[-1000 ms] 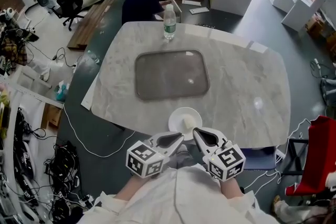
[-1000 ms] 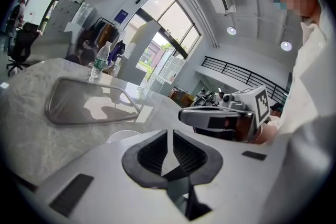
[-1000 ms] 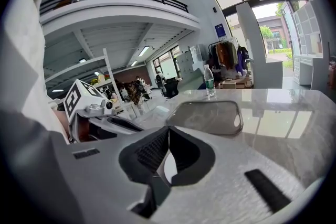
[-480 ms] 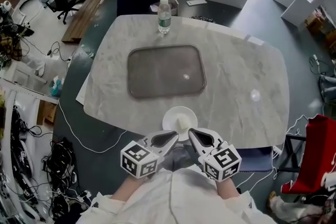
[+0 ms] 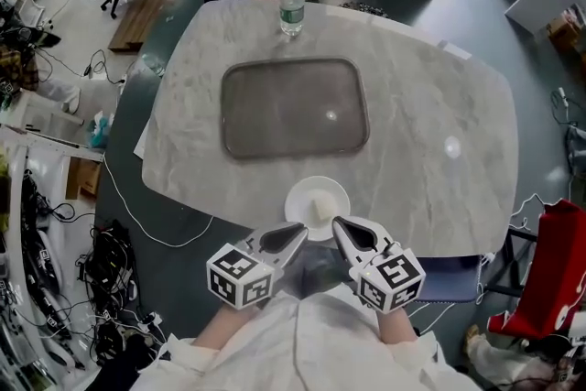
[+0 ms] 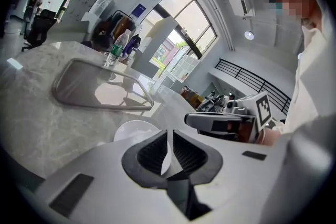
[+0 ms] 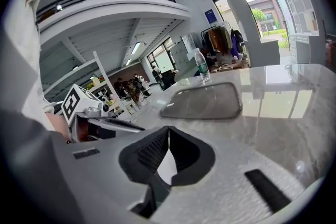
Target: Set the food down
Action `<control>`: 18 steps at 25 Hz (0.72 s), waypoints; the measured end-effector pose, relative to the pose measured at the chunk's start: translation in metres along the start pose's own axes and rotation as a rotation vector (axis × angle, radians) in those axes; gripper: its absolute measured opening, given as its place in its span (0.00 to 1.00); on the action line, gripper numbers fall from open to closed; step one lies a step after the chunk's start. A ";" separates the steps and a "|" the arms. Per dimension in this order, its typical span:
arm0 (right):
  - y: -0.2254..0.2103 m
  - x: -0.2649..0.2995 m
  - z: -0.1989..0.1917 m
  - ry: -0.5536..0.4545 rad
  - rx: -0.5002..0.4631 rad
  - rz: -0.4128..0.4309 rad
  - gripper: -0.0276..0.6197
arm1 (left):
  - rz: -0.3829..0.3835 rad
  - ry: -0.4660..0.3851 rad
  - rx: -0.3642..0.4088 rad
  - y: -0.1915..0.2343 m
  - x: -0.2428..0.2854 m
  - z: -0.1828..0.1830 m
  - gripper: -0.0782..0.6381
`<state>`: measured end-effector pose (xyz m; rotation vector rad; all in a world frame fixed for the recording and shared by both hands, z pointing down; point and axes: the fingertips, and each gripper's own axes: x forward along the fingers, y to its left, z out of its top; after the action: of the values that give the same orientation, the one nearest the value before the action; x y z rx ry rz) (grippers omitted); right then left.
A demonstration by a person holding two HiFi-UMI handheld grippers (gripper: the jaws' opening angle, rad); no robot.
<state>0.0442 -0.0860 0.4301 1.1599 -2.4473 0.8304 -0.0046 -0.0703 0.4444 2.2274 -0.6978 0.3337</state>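
The left hand-held gripper (image 5: pixel 295 233) and right hand-held gripper (image 5: pixel 340 226) are pinching the plate (image 5: pixel 311 193). They should be lowering it slow and flat onto the worktop (image 5: pixel 439 124), so the food (image 5: pixel 323 211) is staying put.

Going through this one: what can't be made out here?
Head view: food, a pale lump on the plate, too small to identify.
Head view: whether plate touches table; seen from above, no gap shows.
Right gripper view: plate hidden behind right gripper, bar a sliver.
Head view: bottle label too small.
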 end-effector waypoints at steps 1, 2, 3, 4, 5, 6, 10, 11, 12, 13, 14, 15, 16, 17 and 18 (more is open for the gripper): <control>-0.003 0.002 -0.002 0.004 0.006 -0.003 0.05 | 0.008 0.001 -0.007 0.003 0.001 -0.001 0.17; -0.006 0.004 -0.003 0.007 0.012 -0.005 0.05 | 0.016 0.001 -0.013 0.007 0.001 -0.003 0.17; -0.009 0.006 -0.005 0.011 0.018 -0.007 0.05 | 0.022 0.002 -0.019 0.011 0.002 -0.004 0.17; -0.011 0.008 -0.006 0.015 0.022 -0.008 0.05 | 0.028 0.004 -0.024 0.014 0.002 -0.006 0.17; -0.012 0.009 -0.008 0.020 0.026 -0.009 0.05 | 0.033 0.009 -0.030 0.017 0.003 -0.008 0.17; -0.014 0.009 -0.009 0.025 0.030 -0.009 0.05 | 0.038 0.013 -0.036 0.020 0.004 -0.009 0.17; -0.021 0.009 -0.018 0.050 0.039 -0.007 0.05 | 0.072 0.013 -0.065 0.028 0.010 -0.012 0.17; -0.024 0.009 -0.023 0.059 0.041 -0.008 0.05 | 0.081 0.018 -0.069 0.030 0.013 -0.014 0.17; -0.027 0.009 -0.028 0.068 0.045 -0.009 0.05 | 0.091 0.027 -0.072 0.033 0.016 -0.018 0.17; -0.029 0.010 -0.033 0.079 0.052 -0.009 0.05 | 0.101 0.035 -0.077 0.036 0.018 -0.022 0.17; -0.032 0.012 -0.038 0.091 0.059 -0.010 0.05 | 0.112 0.042 -0.084 0.039 0.020 -0.025 0.17; -0.035 0.014 -0.042 0.102 0.064 -0.011 0.05 | 0.124 0.048 -0.090 0.044 0.021 -0.028 0.17; -0.037 0.016 -0.046 0.111 0.069 -0.013 0.05 | 0.136 0.053 -0.097 0.048 0.021 -0.030 0.17; -0.039 0.018 -0.048 0.119 0.073 -0.017 0.05 | 0.146 0.058 -0.105 0.053 0.021 -0.033 0.17; -0.041 0.019 -0.051 0.125 0.077 -0.022 0.05 | 0.154 0.063 -0.113 0.057 0.021 -0.036 0.17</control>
<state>0.0661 -0.0870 0.4947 1.1238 -2.3159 0.9685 -0.0212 -0.0840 0.5119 2.0526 -0.8353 0.4286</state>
